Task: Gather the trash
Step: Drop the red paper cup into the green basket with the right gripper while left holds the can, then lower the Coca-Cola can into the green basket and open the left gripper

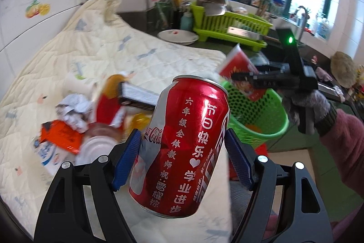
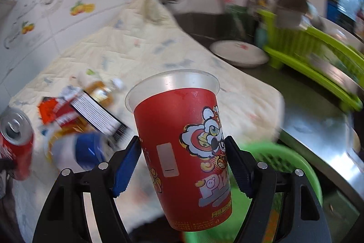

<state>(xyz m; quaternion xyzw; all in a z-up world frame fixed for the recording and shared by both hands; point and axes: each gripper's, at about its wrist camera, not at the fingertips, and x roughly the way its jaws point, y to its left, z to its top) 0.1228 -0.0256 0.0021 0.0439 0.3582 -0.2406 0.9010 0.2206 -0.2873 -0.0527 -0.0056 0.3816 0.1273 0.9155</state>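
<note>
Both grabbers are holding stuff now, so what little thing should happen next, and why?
Probably open the right hand-held gripper and let the red cup drop. The left view shows that cup above the green basket, which also shows under it in the right view. The left hand-held gripper holds the can beside the basket, not over it.

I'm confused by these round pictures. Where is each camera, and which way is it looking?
Left wrist view: it sits on the left gripper, looking along its fingers at the cola can it holds; the right gripper and gloved hand show over the green basket.
Right wrist view: it sits on the right gripper, looking at the red cup it holds; only its own fingers show.
Both views share the can, cup, basket, trash pile and dish rack.
</note>
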